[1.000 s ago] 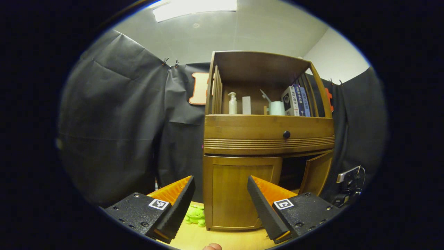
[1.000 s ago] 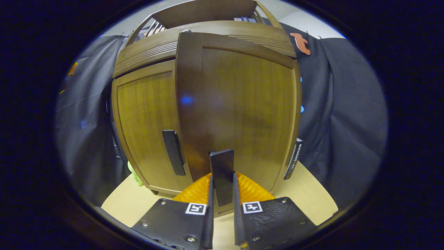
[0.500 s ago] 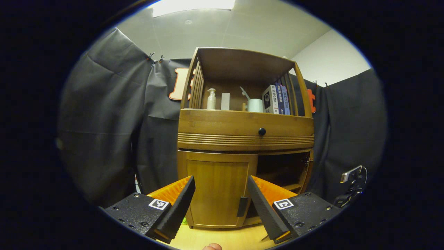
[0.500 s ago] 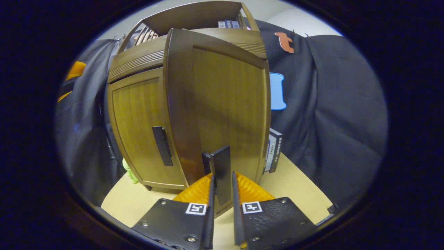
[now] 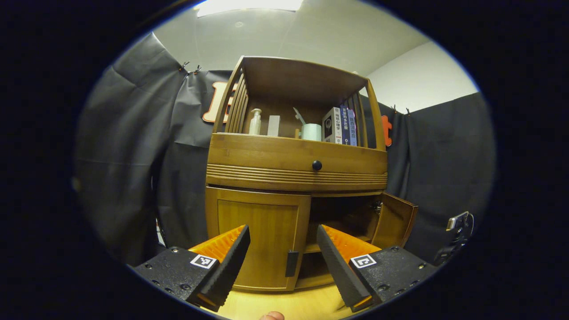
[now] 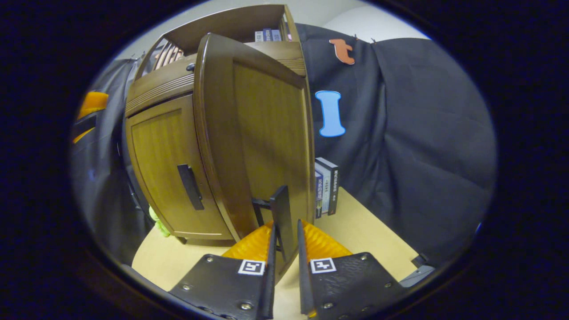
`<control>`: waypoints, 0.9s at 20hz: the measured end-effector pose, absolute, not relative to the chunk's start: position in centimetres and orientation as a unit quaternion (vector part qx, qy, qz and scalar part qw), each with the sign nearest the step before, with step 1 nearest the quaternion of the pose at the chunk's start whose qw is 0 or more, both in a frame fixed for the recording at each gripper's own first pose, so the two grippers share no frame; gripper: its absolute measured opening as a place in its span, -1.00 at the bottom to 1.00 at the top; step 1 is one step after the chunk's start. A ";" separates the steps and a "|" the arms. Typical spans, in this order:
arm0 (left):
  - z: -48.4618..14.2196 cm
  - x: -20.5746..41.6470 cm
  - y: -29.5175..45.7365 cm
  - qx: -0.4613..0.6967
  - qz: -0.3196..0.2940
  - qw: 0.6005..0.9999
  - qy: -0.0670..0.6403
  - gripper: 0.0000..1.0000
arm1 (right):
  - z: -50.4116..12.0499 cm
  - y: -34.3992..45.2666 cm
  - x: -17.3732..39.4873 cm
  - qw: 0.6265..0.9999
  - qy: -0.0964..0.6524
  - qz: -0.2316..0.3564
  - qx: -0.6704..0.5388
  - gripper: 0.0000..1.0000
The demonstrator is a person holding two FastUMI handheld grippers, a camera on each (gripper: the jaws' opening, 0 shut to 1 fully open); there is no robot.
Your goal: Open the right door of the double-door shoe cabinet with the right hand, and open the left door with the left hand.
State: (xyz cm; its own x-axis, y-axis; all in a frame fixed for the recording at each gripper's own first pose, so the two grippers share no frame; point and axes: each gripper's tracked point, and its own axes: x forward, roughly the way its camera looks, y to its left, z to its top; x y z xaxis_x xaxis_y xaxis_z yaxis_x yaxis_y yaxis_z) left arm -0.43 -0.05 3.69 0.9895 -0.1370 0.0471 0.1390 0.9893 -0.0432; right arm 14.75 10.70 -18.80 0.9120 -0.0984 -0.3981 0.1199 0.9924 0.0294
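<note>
The wooden shoe cabinet stands on a tan table. Its left door is closed, with a dark vertical handle at its inner edge. My left gripper is open and short of that door, the handle showing between its fingers. The right door is swung out, and the dark inside with a shelf shows. In the right gripper view the right door stands wide open. My right gripper is shut on its dark bar handle. The left door's handle shows further left.
The open top shelf holds a pump bottle, a cup and books; a drawer knob sits below. More books stand on the table right of the cabinet. A green toy lies at its left foot.
The right door has swung further open with my right gripper holding its handle. The left gripper has shifted so the left door's handle now shows between its fingers.
</note>
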 end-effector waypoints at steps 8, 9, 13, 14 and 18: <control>3.4 -0.1 -1.6 -0.028 -0.088 0.996 -0.019 0.83 | -18.2 8.7 14.8 0.979 0.188 -0.077 0.015 -0.54; 3.3 0.0 -1.8 -0.028 -0.090 0.995 -0.019 0.83 | -18.1 8.4 14.9 0.979 0.187 -0.078 0.017 -0.54; 3.1 0.4 -2.8 -0.028 -0.102 0.994 -0.015 0.83 | -17.7 5.4 14.5 0.978 0.181 -0.105 0.010 -0.67; 2.9 0.5 -3.0 -0.029 -0.105 0.994 -0.014 0.83 | -17.7 4.8 14.4 0.978 0.180 -0.108 0.014 -0.67; 2.1 1.1 -3.9 -0.029 -0.114 0.993 -0.004 0.83 | -17.3 2.6 14.2 0.977 0.177 -0.118 0.015 -0.67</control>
State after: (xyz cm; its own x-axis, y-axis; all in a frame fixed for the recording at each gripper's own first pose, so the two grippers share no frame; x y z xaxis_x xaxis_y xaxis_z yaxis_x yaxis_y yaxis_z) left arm 1.10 -3.86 2.11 0.9738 -0.2267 0.0153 0.2272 0.9722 -0.0557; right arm 14.16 2.60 -17.26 0.9097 -0.2257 -0.3486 0.2364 0.9716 -0.0121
